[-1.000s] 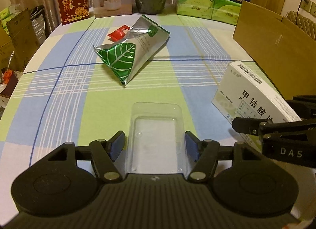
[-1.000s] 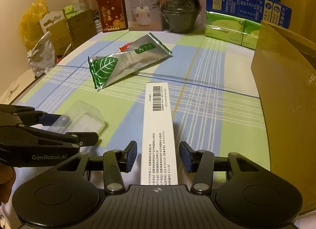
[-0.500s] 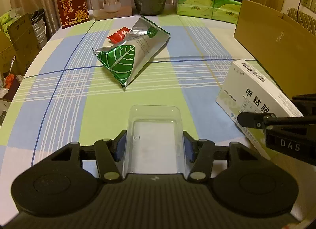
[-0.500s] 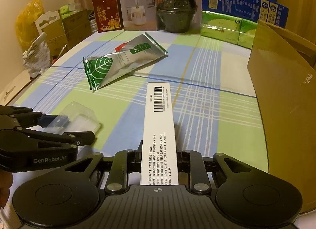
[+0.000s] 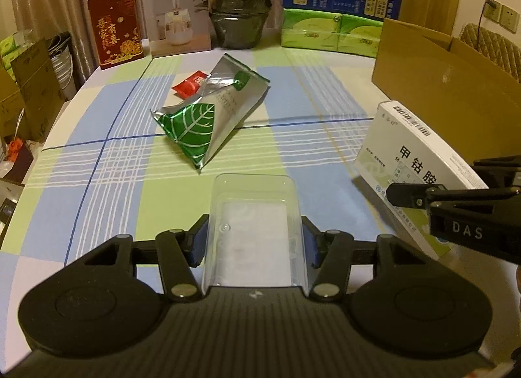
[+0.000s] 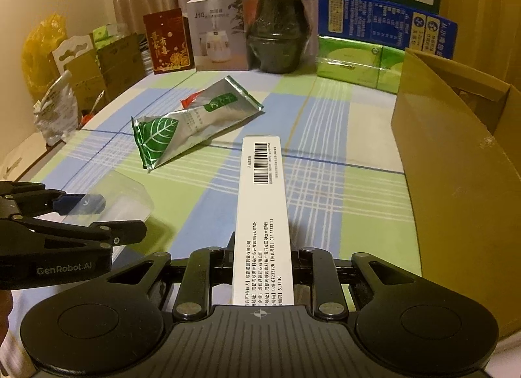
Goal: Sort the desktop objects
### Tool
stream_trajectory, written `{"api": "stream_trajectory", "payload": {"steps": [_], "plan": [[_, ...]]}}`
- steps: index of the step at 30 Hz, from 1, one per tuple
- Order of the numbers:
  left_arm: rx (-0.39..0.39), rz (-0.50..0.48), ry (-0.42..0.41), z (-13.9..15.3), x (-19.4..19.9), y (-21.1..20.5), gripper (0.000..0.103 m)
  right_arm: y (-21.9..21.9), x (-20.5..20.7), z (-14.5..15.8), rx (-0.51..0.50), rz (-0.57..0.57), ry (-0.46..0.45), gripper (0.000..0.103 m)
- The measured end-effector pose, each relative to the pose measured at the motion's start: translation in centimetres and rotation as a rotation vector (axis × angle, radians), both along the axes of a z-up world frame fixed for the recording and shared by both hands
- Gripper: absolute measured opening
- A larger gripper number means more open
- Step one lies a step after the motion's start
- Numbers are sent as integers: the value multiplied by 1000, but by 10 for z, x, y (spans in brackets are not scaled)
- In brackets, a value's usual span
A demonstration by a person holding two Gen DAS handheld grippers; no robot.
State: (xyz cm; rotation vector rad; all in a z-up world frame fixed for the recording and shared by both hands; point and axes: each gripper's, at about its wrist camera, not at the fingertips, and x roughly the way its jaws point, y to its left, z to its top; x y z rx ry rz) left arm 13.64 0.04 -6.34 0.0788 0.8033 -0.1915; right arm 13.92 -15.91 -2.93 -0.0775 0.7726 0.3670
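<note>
The left gripper [image 5: 254, 244] is closed on the clear plastic tray [image 5: 255, 215], pads against both side walls. The right gripper [image 6: 262, 257] is clamped on the white medicine box [image 6: 262, 215], whose long axis runs toward 12 o'clock. The open cardboard carton [image 6: 456, 156], a likely drop point, stands at 2 o'clock, nearer the right gripper. The foil pouch [image 5: 208, 117] lies on the tablecloth [image 5: 97, 166] at 11 o'clock, a red sachet [image 5: 190, 83] just beyond it.

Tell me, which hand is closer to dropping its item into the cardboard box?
Probably the right hand-held gripper: it grips the white medicine box beside the open cardboard box. The left hand-held gripper, holding the clear tray, sits farther away.
</note>
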Motion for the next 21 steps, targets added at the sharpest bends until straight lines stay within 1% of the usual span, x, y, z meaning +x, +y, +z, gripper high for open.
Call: {"api": "stream_trajectory", "payload": {"steps": [3,7,12,15,21], "plan": [[-6,4,1,5,-3,-3,51,-5,-6,8,13,-14,-5,20],[-24,28,5,16,-13,-10,51,-19,-20,26,38,-42,-11,20],[-51,34,-1,39,-35,-25,51,-44,-41,53,70,-87,-27,20],[-72,38,-7,54,-50,-35,51,-53,-59,69,75,-91,-49,20],[-83,36,-14,79,-84,-58,51,-74,-91,92,75,-105,-85,20]]}}
